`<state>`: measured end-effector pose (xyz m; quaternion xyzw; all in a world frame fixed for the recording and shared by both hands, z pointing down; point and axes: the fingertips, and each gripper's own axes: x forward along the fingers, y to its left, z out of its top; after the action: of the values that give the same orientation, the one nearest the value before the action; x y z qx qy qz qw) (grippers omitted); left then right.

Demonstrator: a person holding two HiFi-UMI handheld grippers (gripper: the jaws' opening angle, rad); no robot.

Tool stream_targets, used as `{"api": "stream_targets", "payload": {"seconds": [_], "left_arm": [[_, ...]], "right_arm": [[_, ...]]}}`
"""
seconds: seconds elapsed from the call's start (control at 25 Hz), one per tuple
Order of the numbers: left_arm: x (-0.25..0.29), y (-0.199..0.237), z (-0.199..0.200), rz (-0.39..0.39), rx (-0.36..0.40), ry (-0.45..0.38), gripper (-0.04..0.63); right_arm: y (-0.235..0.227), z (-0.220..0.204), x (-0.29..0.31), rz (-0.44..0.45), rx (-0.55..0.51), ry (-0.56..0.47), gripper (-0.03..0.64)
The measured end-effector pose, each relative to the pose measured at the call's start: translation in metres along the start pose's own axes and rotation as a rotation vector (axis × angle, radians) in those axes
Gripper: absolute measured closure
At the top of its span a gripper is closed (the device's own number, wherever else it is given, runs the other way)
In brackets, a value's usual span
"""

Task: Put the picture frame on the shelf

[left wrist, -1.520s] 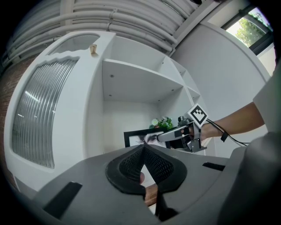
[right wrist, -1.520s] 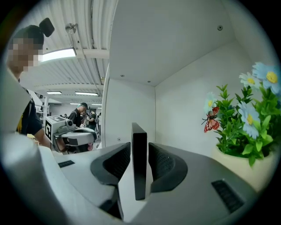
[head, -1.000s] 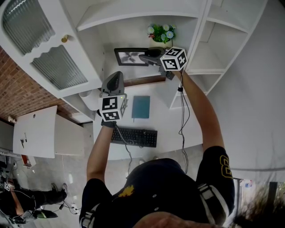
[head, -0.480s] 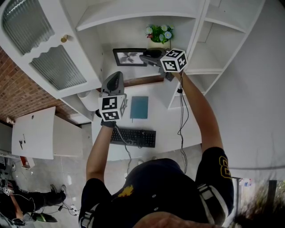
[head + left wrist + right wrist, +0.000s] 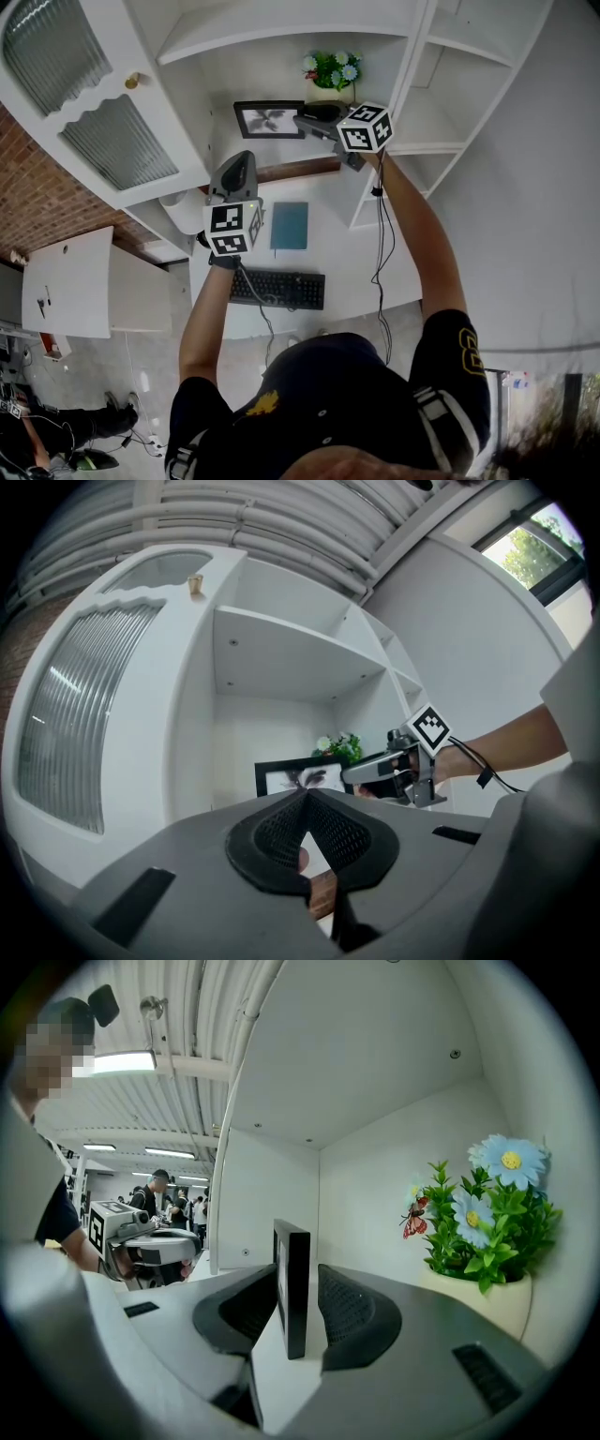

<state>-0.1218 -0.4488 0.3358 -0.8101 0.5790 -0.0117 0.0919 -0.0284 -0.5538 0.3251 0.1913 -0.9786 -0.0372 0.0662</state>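
Shelf (image 5: 281, 152): carries the picture frame (image 5: 269, 119) — upright, just beside the flower pot (image 5: 487, 1309).
Picture frame: standing between the right tool's (image 5: 296, 1283) jaws; placing looks done.
Right tool: jaws parted, frame released — only the pull-back is left.
Left tool (image 5: 306, 799): clenched on nothing, well apart.

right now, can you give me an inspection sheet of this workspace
surface: white shelf, bare between the tongs
job's things: picture frame upright on the shelf, beside the flower pot
clutter: keyboard and teal book on the desk below
grippers: right tongs apart around the frame, gap on one side; left tongs shut, empty
cables: one cable hangs below the right tongs
surroundings: ribbed-glass cabinet door, brick wall
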Motion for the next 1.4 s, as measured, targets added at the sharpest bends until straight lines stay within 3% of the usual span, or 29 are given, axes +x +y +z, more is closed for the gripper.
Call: {"api": "stream_targets", "payload": {"seconds": [1.0,1.4], "left_arm": [[-0.008,0.004,0.002,0.007,-0.006,-0.004,0.577],[-0.013,-0.001,0.007,0.009,-0.010,-0.015,0.577]], "right_arm": [[-0.005,0.002,-0.022,-0.050,-0.009,-0.039,0.492],[0.000,0.009,-0.037,-0.143,-0.021,-0.090,0.608]]}}
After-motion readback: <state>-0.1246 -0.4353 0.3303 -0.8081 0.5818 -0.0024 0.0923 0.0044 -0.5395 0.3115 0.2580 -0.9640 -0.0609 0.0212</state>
